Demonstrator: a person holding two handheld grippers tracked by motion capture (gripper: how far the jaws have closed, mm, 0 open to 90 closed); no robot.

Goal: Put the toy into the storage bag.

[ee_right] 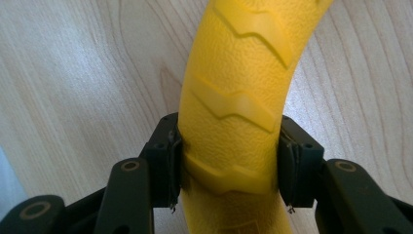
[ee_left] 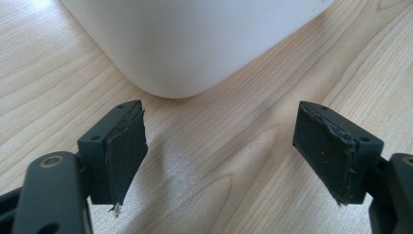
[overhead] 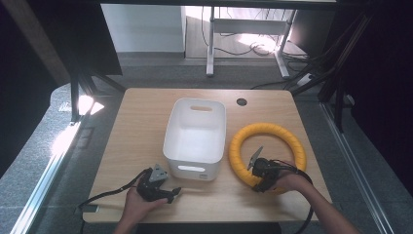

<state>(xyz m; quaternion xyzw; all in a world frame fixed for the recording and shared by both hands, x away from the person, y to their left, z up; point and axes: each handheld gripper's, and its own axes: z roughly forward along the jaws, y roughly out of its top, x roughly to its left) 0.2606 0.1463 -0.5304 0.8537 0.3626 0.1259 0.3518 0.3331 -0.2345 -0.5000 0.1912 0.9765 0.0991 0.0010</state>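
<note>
A yellow ribbed ring [overhead: 268, 151] lies flat on the wooden table [overhead: 136, 126], to the right of a white bin [overhead: 195, 139]. My right gripper [overhead: 259, 183] is shut on the ring's near arc; in the right gripper view both pads press the yellow ring [ee_right: 234, 102] from either side at my right gripper [ee_right: 229, 165]. My left gripper [overhead: 173, 194] rests low on the table in front of the bin's near left corner. In the left gripper view my left gripper [ee_left: 224, 146] stands open, bare wood between the pads, with the white bin [ee_left: 195, 44] just beyond.
The bin looks empty and has a handle slot in its far wall. A dark cable hole [overhead: 241, 102] sits near the table's far edge. Cables trail from both grippers off the near edge. Desk legs and cords stand on the floor beyond.
</note>
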